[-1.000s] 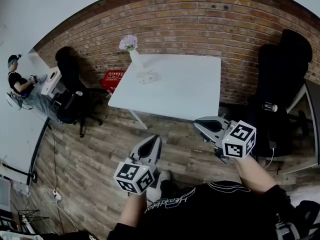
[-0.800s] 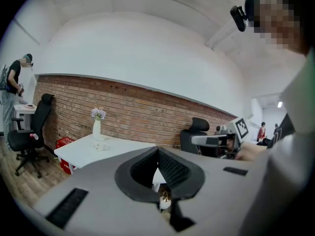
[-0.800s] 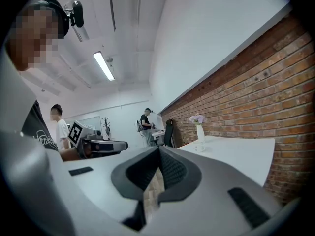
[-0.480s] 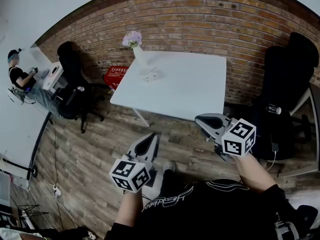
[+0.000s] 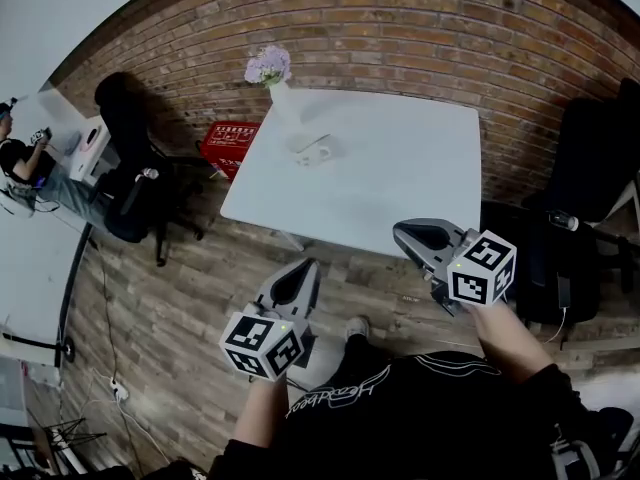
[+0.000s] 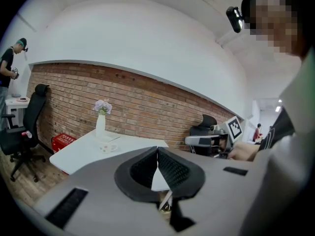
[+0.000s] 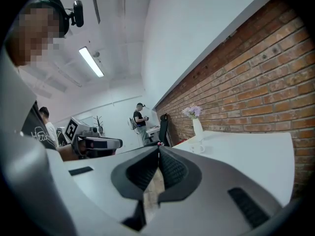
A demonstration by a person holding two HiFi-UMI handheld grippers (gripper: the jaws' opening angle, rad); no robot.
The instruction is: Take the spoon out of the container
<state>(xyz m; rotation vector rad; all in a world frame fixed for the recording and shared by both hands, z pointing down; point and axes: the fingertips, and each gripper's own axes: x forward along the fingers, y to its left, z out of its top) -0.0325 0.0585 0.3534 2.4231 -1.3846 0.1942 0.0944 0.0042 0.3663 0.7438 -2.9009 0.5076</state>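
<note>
A small white cup (image 5: 316,152) with a thin spoon (image 5: 303,143) resting across it stands near the far left corner of the white table (image 5: 400,183). Beside it is a white vase (image 5: 280,96) of pale flowers. The cup (image 6: 109,147) and vase also show far off in the left gripper view, and the cup (image 7: 199,147) shows small in the right gripper view. My left gripper (image 5: 312,265) hangs over the wooden floor short of the table, shut and empty. My right gripper (image 5: 399,234) is by the table's near edge, also shut with nothing in it.
A brick wall runs behind the table. A black office chair (image 5: 130,183) and a red basket (image 5: 228,143) stand at the table's left, and another black chair (image 5: 590,158) at its right. A person (image 5: 25,163) sits at a desk far left.
The table has come nearer and lower in the head view. Both grippers stay shut and have kept much the same places in the view.
</note>
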